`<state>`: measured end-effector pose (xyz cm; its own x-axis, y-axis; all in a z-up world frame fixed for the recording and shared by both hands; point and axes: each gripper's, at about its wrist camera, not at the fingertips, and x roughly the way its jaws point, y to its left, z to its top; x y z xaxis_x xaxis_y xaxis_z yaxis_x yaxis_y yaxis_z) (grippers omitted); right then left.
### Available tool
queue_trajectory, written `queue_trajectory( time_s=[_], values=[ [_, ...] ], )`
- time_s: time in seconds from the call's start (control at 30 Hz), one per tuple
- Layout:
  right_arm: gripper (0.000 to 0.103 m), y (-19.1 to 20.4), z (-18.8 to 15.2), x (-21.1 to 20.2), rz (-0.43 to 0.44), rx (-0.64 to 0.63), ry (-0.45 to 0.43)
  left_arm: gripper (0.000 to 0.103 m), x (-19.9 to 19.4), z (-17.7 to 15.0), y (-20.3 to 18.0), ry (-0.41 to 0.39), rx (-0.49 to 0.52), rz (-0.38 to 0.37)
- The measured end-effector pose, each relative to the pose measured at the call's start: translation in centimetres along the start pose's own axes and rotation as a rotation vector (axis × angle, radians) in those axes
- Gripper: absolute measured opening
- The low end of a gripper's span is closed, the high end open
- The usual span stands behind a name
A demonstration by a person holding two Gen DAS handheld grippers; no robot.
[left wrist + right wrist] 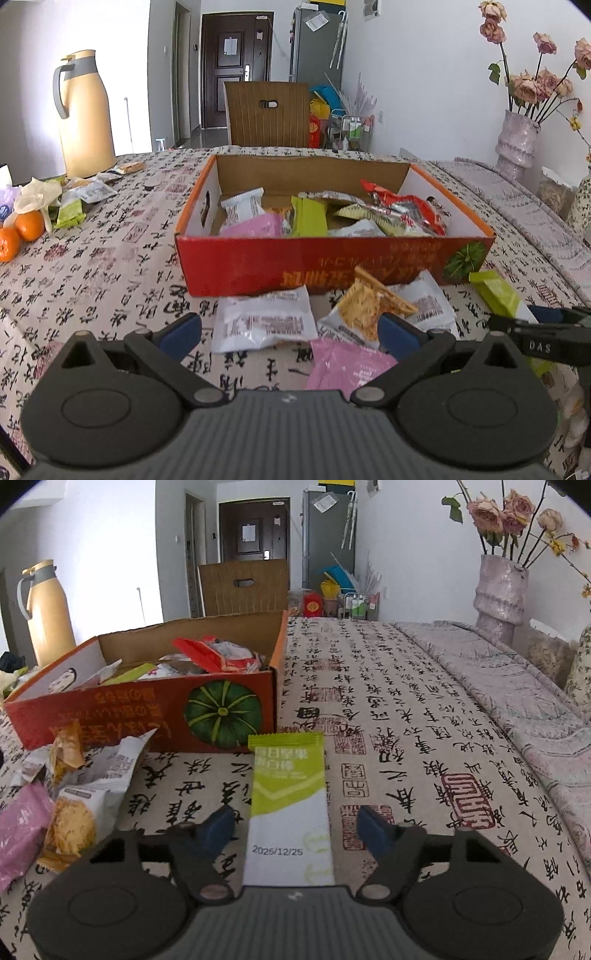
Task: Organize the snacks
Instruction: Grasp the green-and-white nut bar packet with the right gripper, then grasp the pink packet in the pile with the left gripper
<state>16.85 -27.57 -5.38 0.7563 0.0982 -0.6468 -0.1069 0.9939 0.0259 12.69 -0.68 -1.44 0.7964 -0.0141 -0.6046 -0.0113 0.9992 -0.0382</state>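
Note:
A red cardboard box (332, 258) holding several snack packets stands mid-table; it also shows in the right wrist view (147, 716). My left gripper (290, 332) is open above a white packet (264, 325), a cracker packet (364, 310) and a pink packet (347, 363) lying in front of the box. My right gripper (295, 829) is open, its fingers on either side of a green and white snack stick (288, 797) lying flat on the cloth. The stick (496, 291) and the right gripper's body also show at the right of the left wrist view.
A yellow thermos jug (86, 114), two oranges (22, 230) and more loose packets (88, 192) sit at the table's left. A vase of dried roses (498, 590) stands far right. A chair back (267, 112) is beyond the table. The patterned tablecloth (406, 720) stretches right of the box.

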Motion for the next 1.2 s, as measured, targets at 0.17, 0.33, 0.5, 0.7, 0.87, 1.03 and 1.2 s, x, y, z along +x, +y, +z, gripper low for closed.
queue_trajectory(
  time_s=[0.17,0.33,0.5,0.7,0.87,1.03,1.2],
  values=[
    [0.037,0.7,-0.2,-0.6,0.012,-0.026,-0.015,0.103,-0.2,-0.4,-0.1,0.013,0.004,0.004],
    [0.034,1.1,-0.6,-1.4,0.000,-0.025,-0.057,0.103,-0.4,-0.6,-0.2,0.020,0.002,0.005],
    [0.034,1.1,-1.1,-3.4,0.019,0.034,-0.142,0.103,-0.4,-0.8,-0.6,0.033,0.015,0.000],
    [0.034,1.0,-2.1,-5.6,0.029,0.066,-0.211,0.103,0.2,-1.5,-1.4,0.069,0.037,-0.007],
    [0.034,1.1,-3.0,-7.1,0.038,0.080,-0.248,0.103,0.8,-2.2,-2.2,0.096,0.060,-0.018],
    [0.034,1.1,-3.6,-7.5,0.049,0.092,-0.251,0.103,1.0,-2.8,-3.2,0.117,0.095,-0.019],
    [0.034,1.2,-4.1,-7.4,0.064,0.097,-0.240,0.103,1.2,-3.2,-3.8,0.127,0.103,-0.017]
  ],
)
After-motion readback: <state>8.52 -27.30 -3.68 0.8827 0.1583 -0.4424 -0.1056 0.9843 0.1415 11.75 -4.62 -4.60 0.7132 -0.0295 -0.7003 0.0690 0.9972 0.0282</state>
